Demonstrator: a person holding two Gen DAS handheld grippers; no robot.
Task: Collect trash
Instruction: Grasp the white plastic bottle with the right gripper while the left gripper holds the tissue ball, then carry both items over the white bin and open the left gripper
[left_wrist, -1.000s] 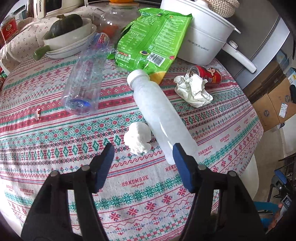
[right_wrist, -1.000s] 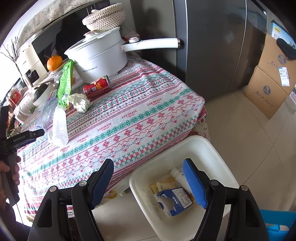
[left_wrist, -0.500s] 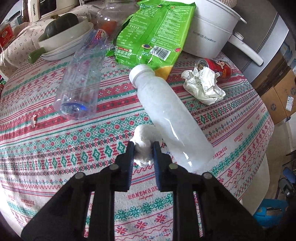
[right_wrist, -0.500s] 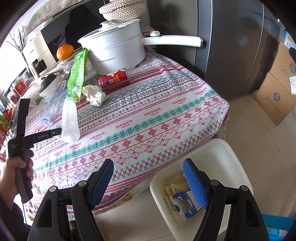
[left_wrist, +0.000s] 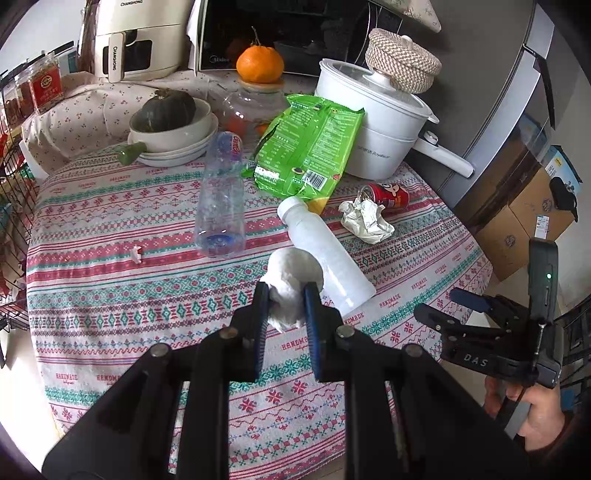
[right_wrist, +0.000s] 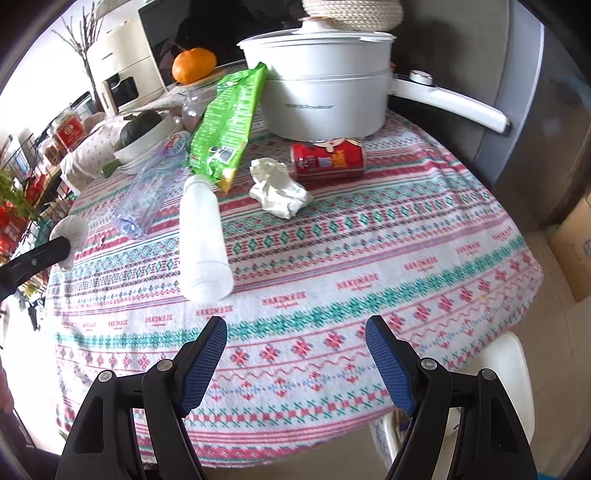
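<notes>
While my left tongs (left_wrist: 283, 299) pinch the white paper wad (left_wrist: 291, 280) just beside the white bottle (left_wrist: 325, 254) and my right tongs (right_wrist: 295, 354) gape empty, this soft wad could slip out.

white tissue wad (left_wrist: 291, 280) | crumpled | pinched in left gripper (left_wrist: 284, 306) | above tablecloth (left_wrist: 110, 280)

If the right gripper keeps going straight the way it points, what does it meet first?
Probably the bare tablecloth ahead of the open right gripper; the white bottle lies off to the left.
</notes>
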